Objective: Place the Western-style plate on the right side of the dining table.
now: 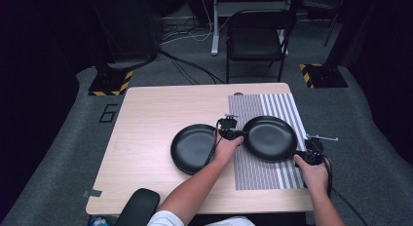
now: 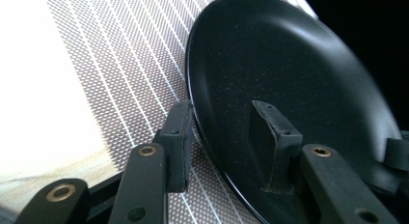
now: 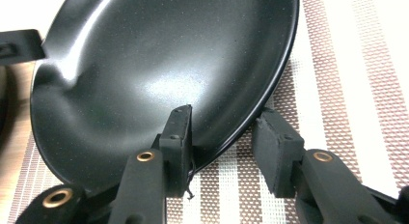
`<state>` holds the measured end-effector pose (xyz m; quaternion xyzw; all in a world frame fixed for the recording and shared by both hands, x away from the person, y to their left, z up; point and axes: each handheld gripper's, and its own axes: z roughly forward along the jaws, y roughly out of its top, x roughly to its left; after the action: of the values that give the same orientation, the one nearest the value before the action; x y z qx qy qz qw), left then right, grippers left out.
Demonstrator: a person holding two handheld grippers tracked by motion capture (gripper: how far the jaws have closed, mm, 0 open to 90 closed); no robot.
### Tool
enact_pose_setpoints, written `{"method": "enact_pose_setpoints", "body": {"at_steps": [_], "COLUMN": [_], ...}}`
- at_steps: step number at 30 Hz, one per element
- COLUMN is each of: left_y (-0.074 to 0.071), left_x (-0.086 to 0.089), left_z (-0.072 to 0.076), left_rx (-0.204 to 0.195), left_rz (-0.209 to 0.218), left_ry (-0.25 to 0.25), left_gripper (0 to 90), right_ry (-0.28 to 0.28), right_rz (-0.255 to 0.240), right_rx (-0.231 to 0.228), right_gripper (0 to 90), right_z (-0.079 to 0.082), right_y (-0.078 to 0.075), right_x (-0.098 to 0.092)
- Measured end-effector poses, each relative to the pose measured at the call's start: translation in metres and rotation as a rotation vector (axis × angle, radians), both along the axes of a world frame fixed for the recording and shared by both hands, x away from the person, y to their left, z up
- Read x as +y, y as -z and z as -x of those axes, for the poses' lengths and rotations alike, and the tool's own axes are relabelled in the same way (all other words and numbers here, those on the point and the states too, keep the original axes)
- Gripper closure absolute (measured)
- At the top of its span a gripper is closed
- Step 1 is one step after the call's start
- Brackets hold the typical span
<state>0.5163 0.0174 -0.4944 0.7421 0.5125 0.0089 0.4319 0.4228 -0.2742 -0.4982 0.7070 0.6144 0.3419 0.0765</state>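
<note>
Gleaming blk plate (image 3: pixel 159 60), speckled finish

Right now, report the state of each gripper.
Left gripper: jaws astride the rim of the black plate, gaps at both pads; open.
Right gripper: astride the same plate's opposite rim, one pad clear; open.

Second black plate (image 1: pixel 192 148) sits on bare wood table (image 1: pixel 146 119), just left of striped mat (image 1: pixel 265 175). Black folding chair (image 1: pixel 258 36) beyond table's far edge; cables on grey carpet (image 1: pixel 78 119); hazard-striped bases (image 1: pixel 111 83) at both far corners.
</note>
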Motion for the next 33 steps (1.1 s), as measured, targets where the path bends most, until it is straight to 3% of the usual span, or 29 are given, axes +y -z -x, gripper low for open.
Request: {"method": "enact_pose_setpoints", "body": {"at_steps": [8, 12, 15, 17, 21, 29, 33], "left_y": [-0.013, -0.017, -0.018, -0.020, -0.026, -0.023, -0.020], "left_x": [0.031, 0.048, 0.061, 0.068, 0.087, 0.127, 0.148], "left_z": [0.008, 0.012, 0.014, 0.016, 0.021, 0.030, 0.035], "left_rx": [-0.027, -0.072, -0.074, -0.080, -0.101, -0.120, -0.120], "left_rz": [0.061, 0.023, 0.018, 0.023, 0.026, 0.006, 0.002], "left_ry": [-0.029, -0.056, -0.071, -0.075, -0.083, -0.133, -0.156], "left_gripper": [58.1, 57.7, 57.5, 57.3, 55.9, 52.8, 51.2], "right_ry": [-0.012, -0.035, -0.061, -0.092, -0.143, -0.283, -0.340], "right_rz": [0.041, 0.006, 0.003, 0.007, -0.031, -0.069, -0.080], "right_rx": [0.006, -0.048, -0.075, -0.090, -0.094, -0.196, -0.219], "right_gripper": [57.0, 56.7, 56.3, 56.1, 54.5, 50.9, 50.5], "right_z": [0.004, 0.010, 0.014, 0.014, 0.015, 0.017, 0.018], "right_y": [-0.010, -0.023, -0.032, -0.034, -0.037, -0.039, -0.037], "right_x": [0.000, -0.002, 0.004, 0.008, 0.017, 0.039, 0.047]}}
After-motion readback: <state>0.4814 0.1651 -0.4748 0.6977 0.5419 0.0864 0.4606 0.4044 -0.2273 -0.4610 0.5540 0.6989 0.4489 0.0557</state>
